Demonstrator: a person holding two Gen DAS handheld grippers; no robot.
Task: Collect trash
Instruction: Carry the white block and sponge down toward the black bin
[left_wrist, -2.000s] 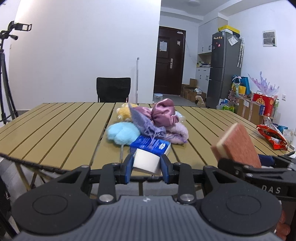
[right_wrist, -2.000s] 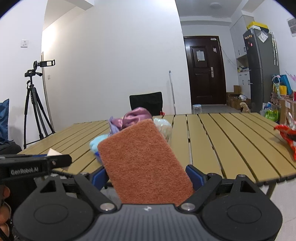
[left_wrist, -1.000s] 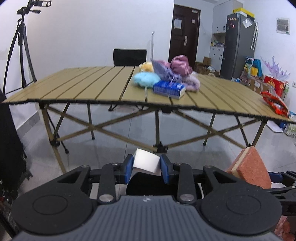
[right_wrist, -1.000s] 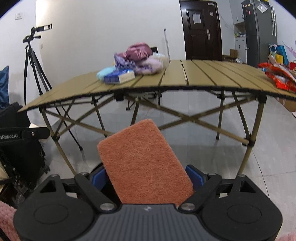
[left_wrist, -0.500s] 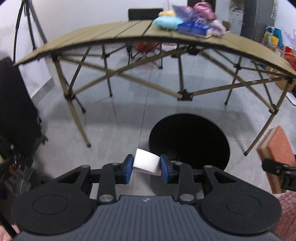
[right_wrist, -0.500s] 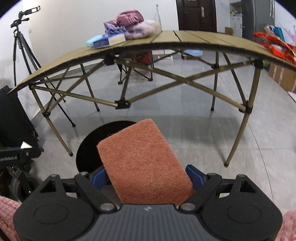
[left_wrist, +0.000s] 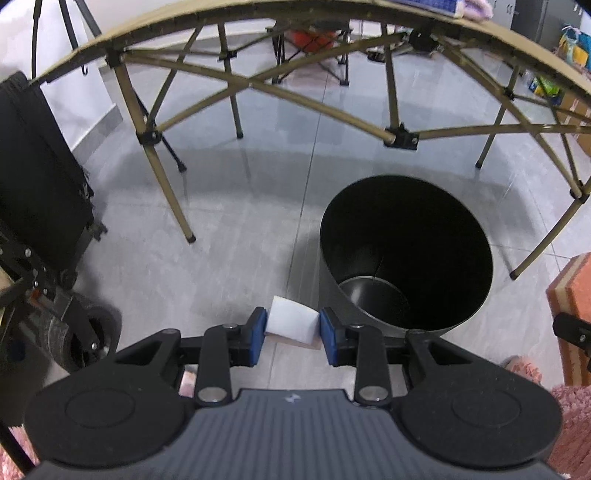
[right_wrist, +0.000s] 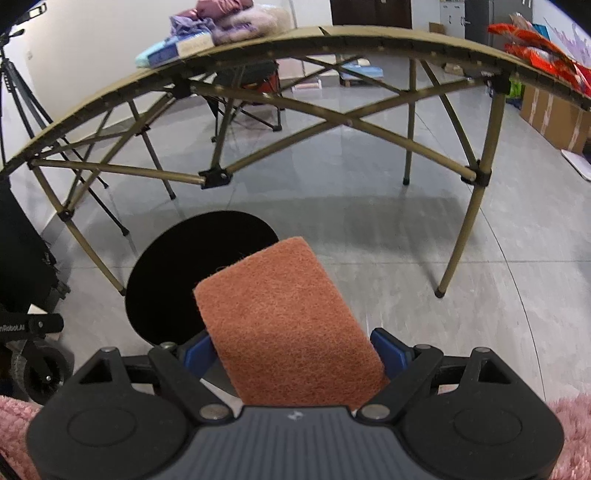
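My left gripper (left_wrist: 291, 328) is shut on a small white sponge block (left_wrist: 291, 322), held above the floor just left of a round black trash bin (left_wrist: 406, 254) whose inside is bare. My right gripper (right_wrist: 295, 350) is shut on an orange scouring sponge (right_wrist: 284, 317) that sticks up between its blue pads; the same orange scouring sponge (left_wrist: 574, 302) shows at the right edge of the left wrist view. In the right wrist view the black trash bin (right_wrist: 177, 280) lies left of and partly behind the sponge.
A folding slatted table (right_wrist: 369, 40) stands beyond the bin, with its crossed legs (left_wrist: 170, 184) close to it. Cloths and a blue packet (right_wrist: 192, 44) and a red snack bag (right_wrist: 539, 55) lie on top. A black wheeled case (left_wrist: 40, 199) stands at the left. Pink sleeves (right_wrist: 569, 435) frame the bottom corners.
Both grippers have tilted down and sunk from tabletop level toward the floor, each keeping its sponge. The bin has come into view and grown larger and nearer.
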